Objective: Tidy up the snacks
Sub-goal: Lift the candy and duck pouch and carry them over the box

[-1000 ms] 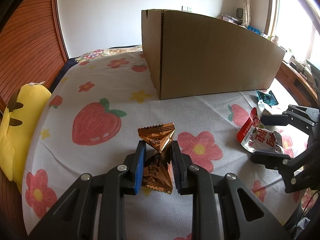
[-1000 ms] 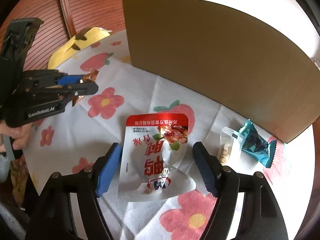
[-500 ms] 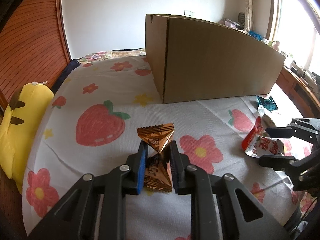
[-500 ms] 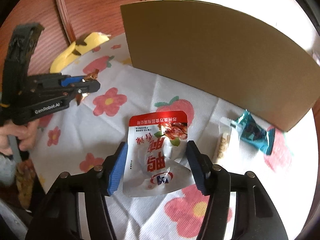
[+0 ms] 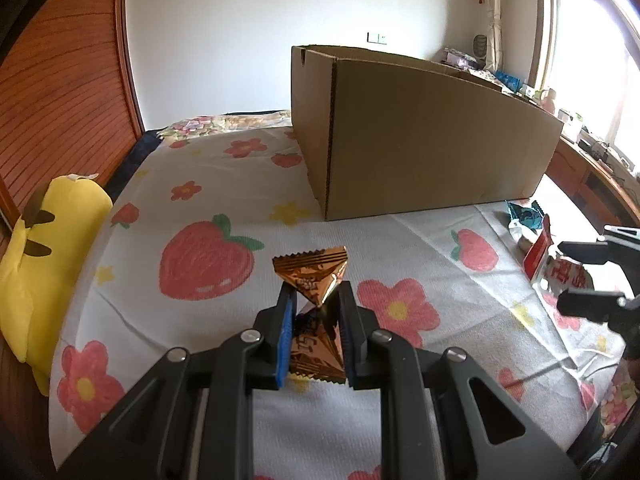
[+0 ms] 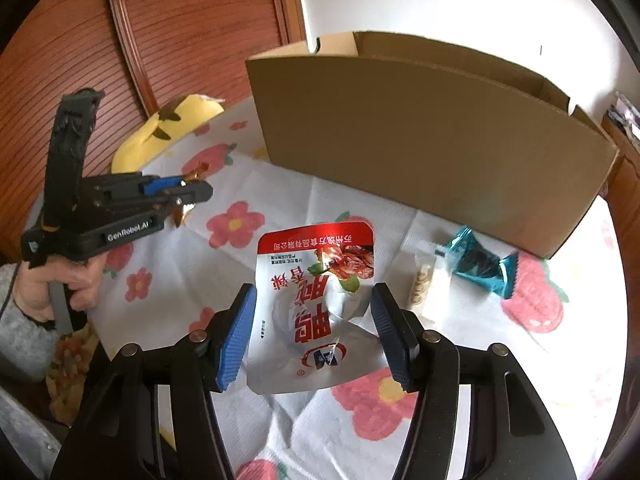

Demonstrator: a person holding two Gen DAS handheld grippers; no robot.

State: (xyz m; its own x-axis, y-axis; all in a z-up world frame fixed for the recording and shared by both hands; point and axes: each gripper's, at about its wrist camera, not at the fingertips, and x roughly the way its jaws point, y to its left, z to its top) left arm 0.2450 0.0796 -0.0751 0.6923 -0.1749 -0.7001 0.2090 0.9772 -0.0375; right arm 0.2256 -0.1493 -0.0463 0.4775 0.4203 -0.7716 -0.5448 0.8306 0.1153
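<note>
Left gripper (image 5: 316, 312) is clamped tight on a copper-brown foil candy packet (image 5: 314, 276), lifted off the strawberry-print sheet (image 5: 208, 258). Right gripper (image 6: 314, 330), jaws part-open, grips a red-and-silver snack pouch (image 6: 316, 304) by its sides. The open brown cardboard box (image 6: 420, 148) stands beyond; a teal wrapped sweet (image 6: 480, 264) lies near it.

We see a copper-gold foil packet (image 5: 316, 312), pinched at its middle so both ends flare into triangles with crimped edges, raised above the flowered cloth. A silver pouch (image 6: 320, 308) with a red top band, red characters and a food photo stands tilted and creased, its red band toward the box. Beside it on the cloth lie a small clear packet (image 6: 426, 284) holding pale round pieces and, touching it, a teal foil wrapper (image 6: 478, 264) with crimped ends. Behind them stands a large brown cardboard box (image 6: 420, 148), open-topped, upright.
</note>
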